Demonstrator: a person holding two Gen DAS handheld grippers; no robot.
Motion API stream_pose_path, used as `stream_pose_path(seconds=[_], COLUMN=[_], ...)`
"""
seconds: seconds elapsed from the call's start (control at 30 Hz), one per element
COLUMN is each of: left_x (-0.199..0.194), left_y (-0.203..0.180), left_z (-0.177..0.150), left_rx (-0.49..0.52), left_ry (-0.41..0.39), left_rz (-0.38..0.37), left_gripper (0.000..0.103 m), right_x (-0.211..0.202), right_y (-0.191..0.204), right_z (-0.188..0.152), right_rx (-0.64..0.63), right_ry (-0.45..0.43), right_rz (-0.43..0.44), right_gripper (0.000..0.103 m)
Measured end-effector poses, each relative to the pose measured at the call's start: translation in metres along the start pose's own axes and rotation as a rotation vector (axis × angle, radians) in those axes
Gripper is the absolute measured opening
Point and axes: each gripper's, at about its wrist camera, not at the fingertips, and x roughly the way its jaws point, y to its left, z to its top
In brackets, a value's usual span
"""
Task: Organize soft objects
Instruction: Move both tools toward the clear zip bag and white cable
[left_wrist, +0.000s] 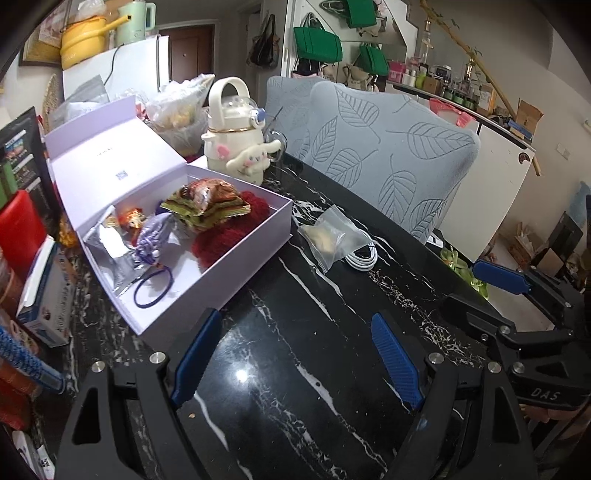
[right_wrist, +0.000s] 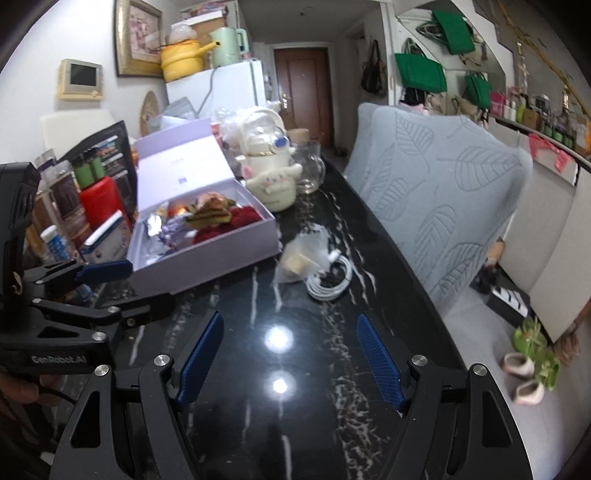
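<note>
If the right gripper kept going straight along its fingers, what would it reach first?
Probably bare black marble tabletop. The right gripper, open and empty, points down at it; the coiled white cable lies farther ahead.

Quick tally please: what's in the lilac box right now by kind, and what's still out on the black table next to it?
In the lilac box:
Red knit piece: 1
Green-wrapped packet: 1
Purple hair tie: 1
Lilac braided cord: 1
Silver foil pouch: 1
Small orange packet: 1
On the table:
Clear zip bag: 1
White coiled cable: 1
Total: 8
</note>
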Motion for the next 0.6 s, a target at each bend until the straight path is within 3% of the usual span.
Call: stream_pose_path(seconds=[0.47, 0.6], left_x=[0.058, 0.067], left_y=[0.000, 0.001], left_z=[0.014, 0.023], left_rx=[0.027, 0.045], left_ry=[0.097, 0.093], left_rz=[-0.014, -0.008], left_gripper=[0.083, 0.083], right_x=[0.057, 0.076], right_y=[-0.034, -0.039], right_z=[0.001, 0.005], right_rx=[0.058, 0.063], right_ry=[0.104, 0.129], right_rz=[-0.054, -0.052], right_gripper=[0.075, 0.075])
